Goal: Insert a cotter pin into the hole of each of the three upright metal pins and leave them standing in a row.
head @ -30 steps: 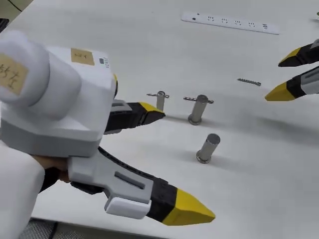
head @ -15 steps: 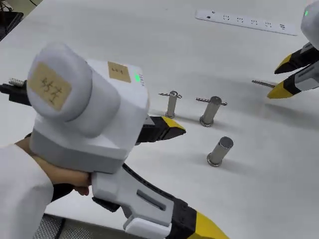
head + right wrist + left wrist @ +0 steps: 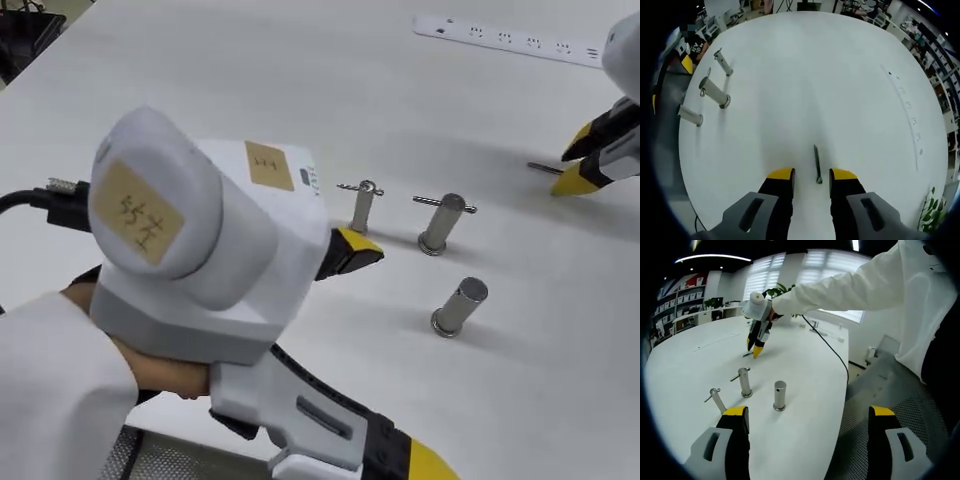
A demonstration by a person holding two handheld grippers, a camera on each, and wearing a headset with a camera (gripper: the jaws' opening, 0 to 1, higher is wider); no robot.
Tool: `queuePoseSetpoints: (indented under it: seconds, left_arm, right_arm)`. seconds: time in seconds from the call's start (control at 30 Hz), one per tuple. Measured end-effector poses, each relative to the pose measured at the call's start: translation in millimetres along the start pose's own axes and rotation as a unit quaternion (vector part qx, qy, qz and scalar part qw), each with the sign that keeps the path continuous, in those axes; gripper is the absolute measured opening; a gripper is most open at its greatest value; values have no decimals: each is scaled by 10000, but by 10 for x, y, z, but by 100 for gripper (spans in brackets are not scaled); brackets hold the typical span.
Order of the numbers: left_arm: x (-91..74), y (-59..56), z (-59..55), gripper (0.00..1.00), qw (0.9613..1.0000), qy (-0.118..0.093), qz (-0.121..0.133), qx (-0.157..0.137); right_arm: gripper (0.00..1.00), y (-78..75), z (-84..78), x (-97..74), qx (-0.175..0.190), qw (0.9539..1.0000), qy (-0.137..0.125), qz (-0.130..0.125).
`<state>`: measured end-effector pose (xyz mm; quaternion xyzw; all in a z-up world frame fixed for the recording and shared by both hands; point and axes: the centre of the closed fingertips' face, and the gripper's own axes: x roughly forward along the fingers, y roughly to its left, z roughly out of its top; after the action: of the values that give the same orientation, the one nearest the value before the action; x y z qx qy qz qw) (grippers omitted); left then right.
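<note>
Three metal pins stand on the white table (image 3: 250, 120). The left pin (image 3: 362, 206) and the middle pin (image 3: 440, 223) each carry a cotter pin through the top. The near pin (image 3: 460, 306) has none. My left gripper (image 3: 390, 360) is open wide, one fingertip (image 3: 355, 250) just short of the left pin. In the left gripper view the pins (image 3: 744, 382) stand ahead between the jaws. A loose cotter pin (image 3: 817, 164) lies flat on the table, and my right gripper (image 3: 812, 175) is open with one jaw on each side of it. The right gripper (image 3: 570, 165) is at the far right.
A white power strip (image 3: 510, 40) lies along the far side of the table. The table's near edge runs just under my left gripper, with a mesh chair (image 3: 875, 385) beyond it. A black cable (image 3: 30, 195) trails from the left gripper.
My right gripper has come down to the loose cotter pin and now straddles it with narrower jaws. The left gripper stays beside the left pin; the head camera has shifted.
</note>
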<state>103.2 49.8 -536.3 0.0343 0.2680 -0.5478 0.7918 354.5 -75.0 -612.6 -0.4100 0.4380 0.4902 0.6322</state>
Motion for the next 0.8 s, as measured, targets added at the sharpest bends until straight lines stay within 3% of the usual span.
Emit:
queuePoseSetpoints:
  seconds: [0.13, 0.23, 0.27, 0.37, 0.5, 0.67, 0.8]
  left_arm:
    - [3, 16, 16, 99, 10000, -64, 27, -59]
    - [12, 15, 50, 99, 9997, -174, 12, -142]
    - [15, 10, 62, 99, 9996, -215, 0, -164]
    - [38, -36, 93, 99, 9990, -306, -124, -297]
    - [62, -40, 127, 98, 9986, -373, -122, -360]
    - [84, -25, 149, 97, 9967, -424, -135, -675]
    - [89, -35, 152, 97, 9966, -440, -168, -677]
  right_arm:
    - [20, 37, 11, -5, -67, 9999, 79, 119]
    - [12, 163, 2, -10, -83, 9987, 206, 462]
    - [11, 130, 10, -15, -168, 9990, 225, 348]
    - [12, 173, 14, -31, -272, 9981, 368, 401]
    - [11, 203, 12, -50, -266, 9975, 508, 425]
    - [12, 190, -12, -55, -188, 9966, 683, 413]
    - [12, 222, -2, -66, -214, 9950, 879, 430]
